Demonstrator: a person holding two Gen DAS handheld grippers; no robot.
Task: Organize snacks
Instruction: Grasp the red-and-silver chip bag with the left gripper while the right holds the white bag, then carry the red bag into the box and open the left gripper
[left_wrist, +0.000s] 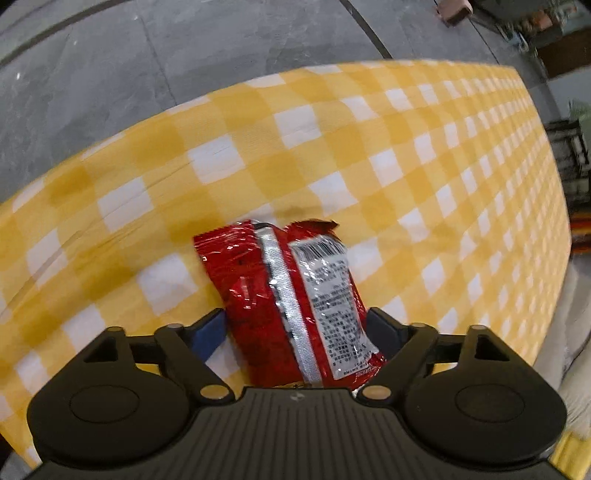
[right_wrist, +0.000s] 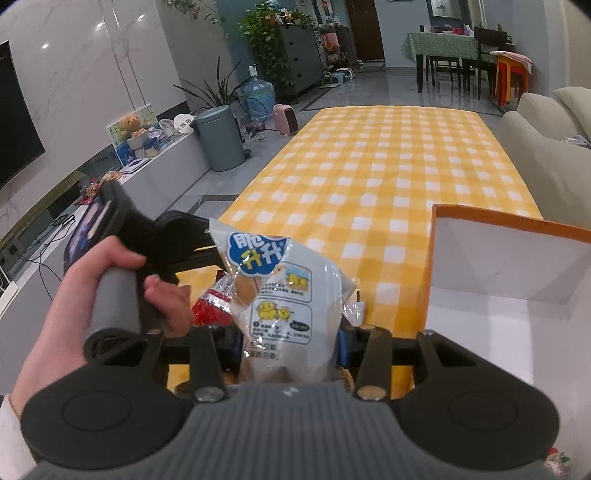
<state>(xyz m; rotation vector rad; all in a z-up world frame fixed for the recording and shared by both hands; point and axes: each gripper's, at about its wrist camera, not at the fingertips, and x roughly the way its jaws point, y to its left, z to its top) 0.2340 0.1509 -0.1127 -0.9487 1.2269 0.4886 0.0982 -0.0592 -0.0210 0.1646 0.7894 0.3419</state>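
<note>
A red snack packet (left_wrist: 284, 291) lies back side up on the yellow checked tablecloth (left_wrist: 332, 147), its barcode label showing. My left gripper (left_wrist: 295, 325) stands over it, open wide, with a blue-padded finger on each side and a small gap to the wrapper. In the right wrist view my right gripper (right_wrist: 288, 343) is shut on a white snack bag (right_wrist: 284, 295) printed with yellow chicks, held upright above the table. Behind the bag a person's hand (right_wrist: 110, 291) holds the left gripper's handle, and a corner of the red packet (right_wrist: 208, 308) peeks out.
An open white box with an orange rim (right_wrist: 498, 266) stands on the table just right of my right gripper. A beige sofa (right_wrist: 543, 147) runs along the table's right side. Left of the table are grey floor, a grey bin (right_wrist: 219, 136) and a low TV cabinet.
</note>
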